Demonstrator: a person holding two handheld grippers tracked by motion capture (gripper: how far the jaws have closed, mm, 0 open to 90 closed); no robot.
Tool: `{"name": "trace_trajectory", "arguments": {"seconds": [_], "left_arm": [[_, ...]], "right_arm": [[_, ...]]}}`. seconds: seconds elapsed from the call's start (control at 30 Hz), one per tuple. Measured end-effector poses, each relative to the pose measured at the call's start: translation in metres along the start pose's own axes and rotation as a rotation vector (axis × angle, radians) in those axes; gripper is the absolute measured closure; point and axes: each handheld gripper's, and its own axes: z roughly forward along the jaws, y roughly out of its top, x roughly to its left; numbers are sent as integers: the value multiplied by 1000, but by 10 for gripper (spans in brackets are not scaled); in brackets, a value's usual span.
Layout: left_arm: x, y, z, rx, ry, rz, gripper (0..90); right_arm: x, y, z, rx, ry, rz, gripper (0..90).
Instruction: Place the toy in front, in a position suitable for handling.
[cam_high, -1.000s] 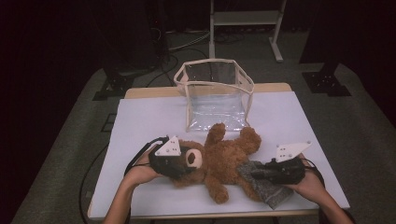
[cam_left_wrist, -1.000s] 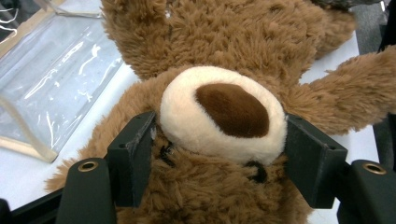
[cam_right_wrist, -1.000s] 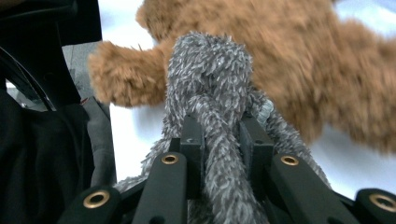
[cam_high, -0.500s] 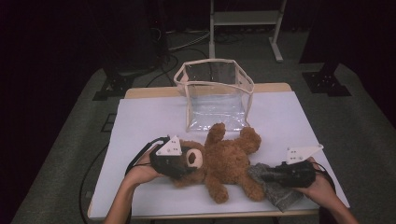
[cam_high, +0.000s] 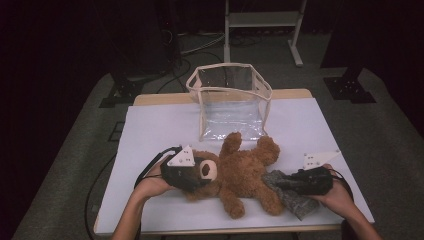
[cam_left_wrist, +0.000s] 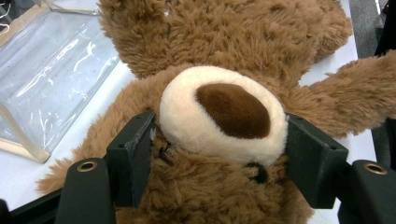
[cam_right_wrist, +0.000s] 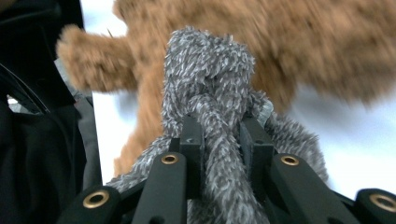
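A brown teddy bear (cam_high: 245, 172) lies on its back on the white table (cam_high: 150, 130), head to the left. My left gripper (cam_high: 204, 172) grips its head: in the left gripper view the jaws press in on both sides of the cream muzzle (cam_left_wrist: 223, 109), the left gripper (cam_left_wrist: 223, 154) shut on it. My right gripper (cam_high: 281, 184) is at the bear's legs, shut on a grey fuzzy cloth (cam_high: 296, 204). In the right gripper view the cloth (cam_right_wrist: 205, 65) bunches up between the jaws of the right gripper (cam_right_wrist: 219, 135), with the bear (cam_right_wrist: 299, 42) blurred behind.
A clear plastic bag with cream trim (cam_high: 230, 102) stands open behind the bear, at the table's far middle; it also lies at the upper left of the left gripper view (cam_left_wrist: 51, 70). Dark floor, stands and cables surround the table.
My right gripper has shifted a little to the right and down with the grey cloth in it. The left gripper and the bear's head have stayed put.
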Motion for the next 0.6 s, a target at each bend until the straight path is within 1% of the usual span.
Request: {"name": "trace_trajectory", "arguments": {"seconds": [0.03, 0.1, 0.17, 0.2, 0.27, 0.4, 0.5, 0.6], "left_arm": [[0, 0, 0, 0, 1, -2, 305], [2, 0, 1, -1, 1, -10, 305], [4, 2, 2, 5, 0, -13, 303], [6, 4, 4, 7, 1, -20, 302], [9, 7, 7, 17, 11, -29, 301], [12, 8, 9, 15, 14, -43, 301], [12, 7, 9, 8, 16, -47, 301], [11, 7, 9, 11, 22, -49, 301]], "right_arm": [[-1, -6, -4, 13, -16, 11, 736], [-1, -16, -9, 25, -29, 32, 736], [2, -19, -14, 22, -28, 39, 736], [3, -18, -16, 18, -33, 36, 736], [7, -10, -20, 5, -42, 15, 736], [15, 17, -21, -3, -49, -65, 736], [21, 39, -16, 6, -33, -124, 735], [28, 53, -5, 20, -4, -161, 736]]}}
